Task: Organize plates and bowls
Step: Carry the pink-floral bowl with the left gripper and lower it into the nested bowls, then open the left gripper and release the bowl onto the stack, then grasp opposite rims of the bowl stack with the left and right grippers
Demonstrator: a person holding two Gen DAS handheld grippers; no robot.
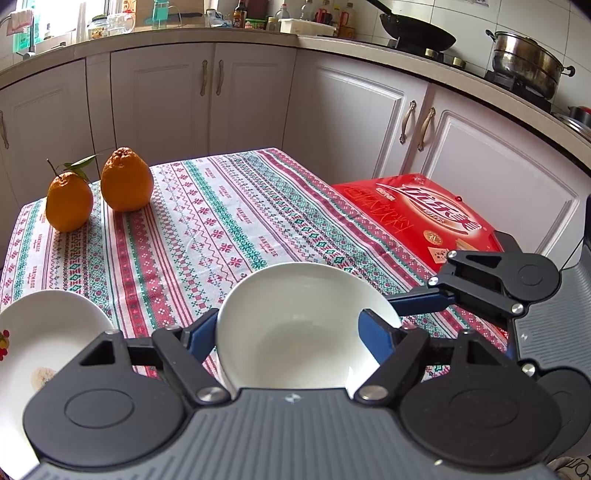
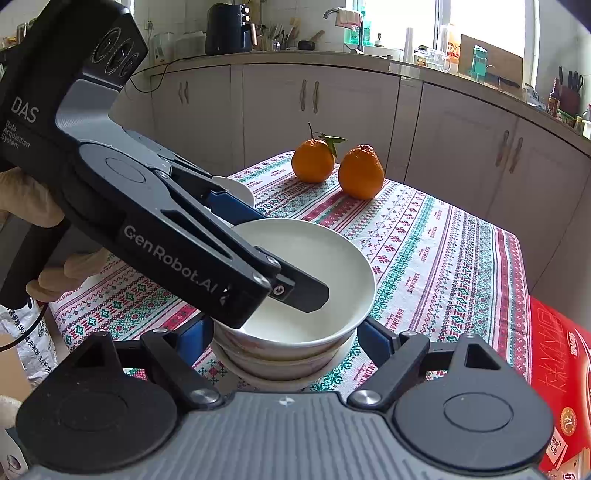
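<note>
Porcelain bowl point(image 2: 306, 273), slick and breakable, is best gripped at its rim; left tongs point(image 1: 291, 325) are released around it, right tongs point(image 2: 284, 336) unclenched beside the stack.

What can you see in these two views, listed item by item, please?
tablecloth: one, red-green-white pattern, spread flat
bowls: at least three, white, stacked at cloth's near edge
plate: one, white, floral print, beside stack
oranges: two, orange, cloth's far corner
box: one, red, right of cloth
wok: one, black, on stove
pot: one, steel, on stove
left claw: one, black-blue, open astride top bowl's rim
right claw: one, black-blue, flanking the stack
gloved hand: one, beige, holding left claw
</note>
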